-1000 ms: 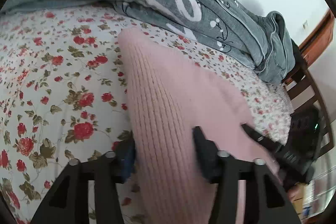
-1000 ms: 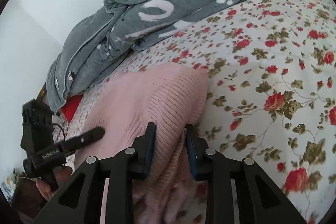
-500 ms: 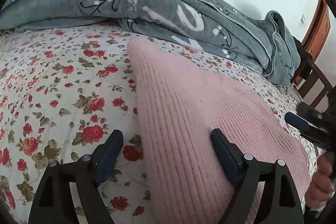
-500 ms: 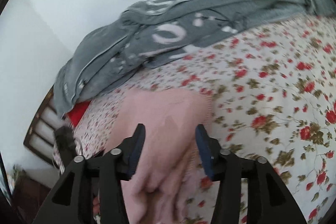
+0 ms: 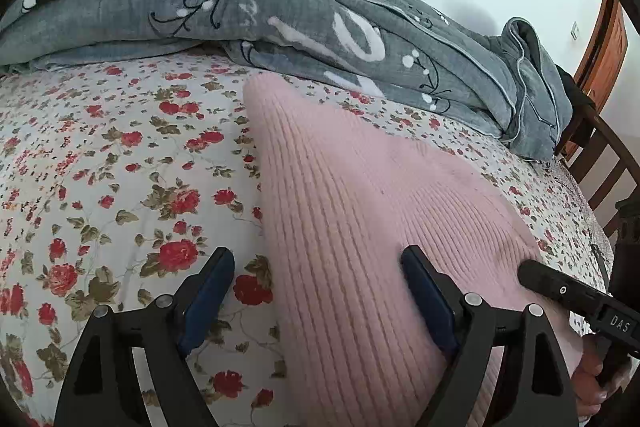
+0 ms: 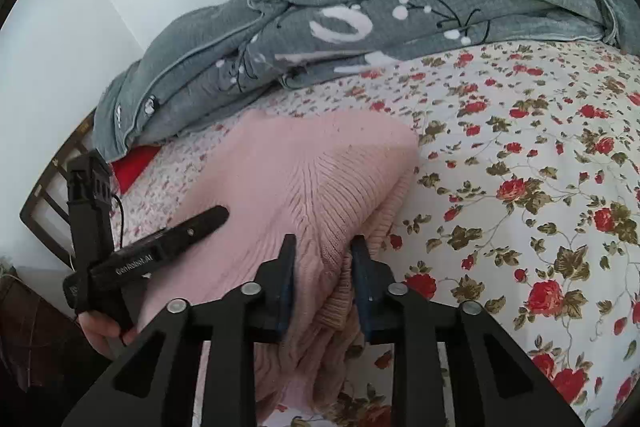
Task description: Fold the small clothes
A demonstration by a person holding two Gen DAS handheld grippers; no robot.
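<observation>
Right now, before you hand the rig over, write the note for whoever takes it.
Left hand-held gripper: open, holding nothing, straddling the left edge of the pink knit sweater.
Right hand-held gripper: shut on the sweater's bunched edge nearest it.
The sweater lies on the floral bedsheet, in front of the heaped grey blanket.
Done: the sweater looks folded over into layers.
Left: probably release the right grip, make any further fold, smooth it flat.

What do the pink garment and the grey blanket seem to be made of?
The pink garment looks like soft ribbed knit, perhaps wool or acrylic: parallel ribs run along it. The grey blanket seems a thick matte fabric with a fine waffle grid, white print and piped edges; the fibre cannot be told.
</observation>
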